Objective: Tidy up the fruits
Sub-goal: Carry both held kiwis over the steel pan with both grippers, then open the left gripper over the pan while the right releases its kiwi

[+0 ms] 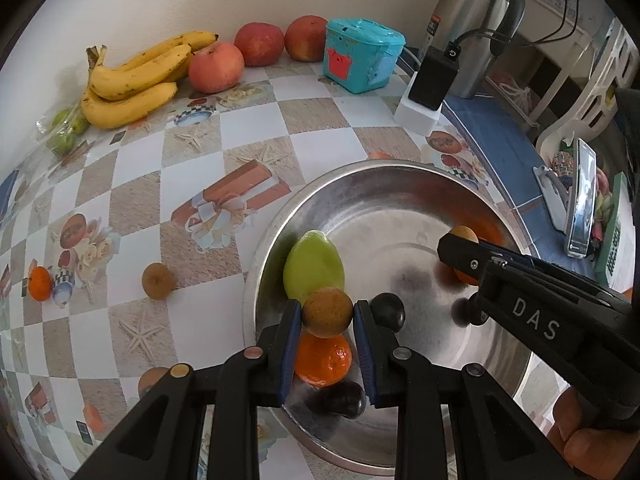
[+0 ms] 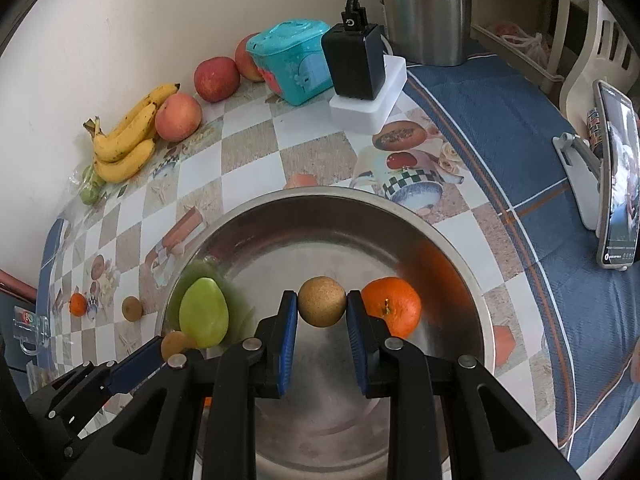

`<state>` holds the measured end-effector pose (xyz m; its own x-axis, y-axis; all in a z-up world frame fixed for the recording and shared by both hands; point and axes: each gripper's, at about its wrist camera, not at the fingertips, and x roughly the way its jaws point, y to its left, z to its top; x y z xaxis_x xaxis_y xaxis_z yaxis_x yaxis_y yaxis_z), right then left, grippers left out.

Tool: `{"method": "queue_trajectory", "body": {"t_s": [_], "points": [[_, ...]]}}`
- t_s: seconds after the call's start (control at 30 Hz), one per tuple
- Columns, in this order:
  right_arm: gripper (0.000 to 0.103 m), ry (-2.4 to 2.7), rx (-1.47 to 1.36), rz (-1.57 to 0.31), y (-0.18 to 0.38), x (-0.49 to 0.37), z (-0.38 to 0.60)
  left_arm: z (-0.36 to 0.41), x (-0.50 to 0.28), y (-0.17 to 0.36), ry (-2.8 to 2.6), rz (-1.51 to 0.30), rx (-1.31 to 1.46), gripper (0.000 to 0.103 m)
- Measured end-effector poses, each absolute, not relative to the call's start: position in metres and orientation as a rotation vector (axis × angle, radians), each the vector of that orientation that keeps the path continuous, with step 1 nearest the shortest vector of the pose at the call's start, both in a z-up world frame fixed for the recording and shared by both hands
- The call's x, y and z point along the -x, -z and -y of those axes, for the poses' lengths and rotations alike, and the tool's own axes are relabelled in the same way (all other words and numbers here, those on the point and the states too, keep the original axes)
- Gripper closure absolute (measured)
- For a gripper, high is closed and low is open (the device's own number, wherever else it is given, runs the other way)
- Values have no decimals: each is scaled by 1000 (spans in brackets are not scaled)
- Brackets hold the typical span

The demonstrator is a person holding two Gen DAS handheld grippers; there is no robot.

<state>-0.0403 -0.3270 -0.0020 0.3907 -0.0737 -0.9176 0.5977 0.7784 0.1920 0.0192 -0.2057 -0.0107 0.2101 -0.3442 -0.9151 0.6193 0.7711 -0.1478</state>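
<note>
My left gripper (image 1: 327, 312) is shut on a small brown round fruit (image 1: 327, 309) over the near left of the steel bowl (image 1: 360, 168). Under it in the bowl lie a green mango (image 1: 314, 266), a mandarin (image 1: 323, 360) and two dark plums (image 1: 387, 312). My right gripper (image 2: 322, 304) is shut on a second brown fruit (image 2: 322, 301) above the bowl's (image 2: 320, 192) middle, next to a mandarin (image 2: 392, 307). The green mango (image 2: 204, 312) lies at the left wall. A third brown fruit (image 1: 158, 281) and a small mandarin (image 1: 40, 283) lie loose on the tablecloth.
Bananas (image 1: 132, 76), three red apples (image 1: 216, 66) and bagged green fruits (image 1: 66, 128) line the wall. A teal box (image 1: 362, 54), a black charger on a white block (image 1: 430, 80) and a steel flask (image 1: 476, 20) stand at the back. A phone on a stand (image 2: 616, 184) is right.
</note>
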Motion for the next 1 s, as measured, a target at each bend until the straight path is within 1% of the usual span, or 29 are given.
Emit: {"method": "queue_trajectory", "body": {"t_s": [0.87, 1.0], "points": [[77, 439, -529, -1171, 14, 31, 323, 210, -16, 17, 692, -1197, -307, 74], [75, 438, -523, -1174, 13, 30, 323, 210, -16, 17, 693, -1195, -309, 73]]}}
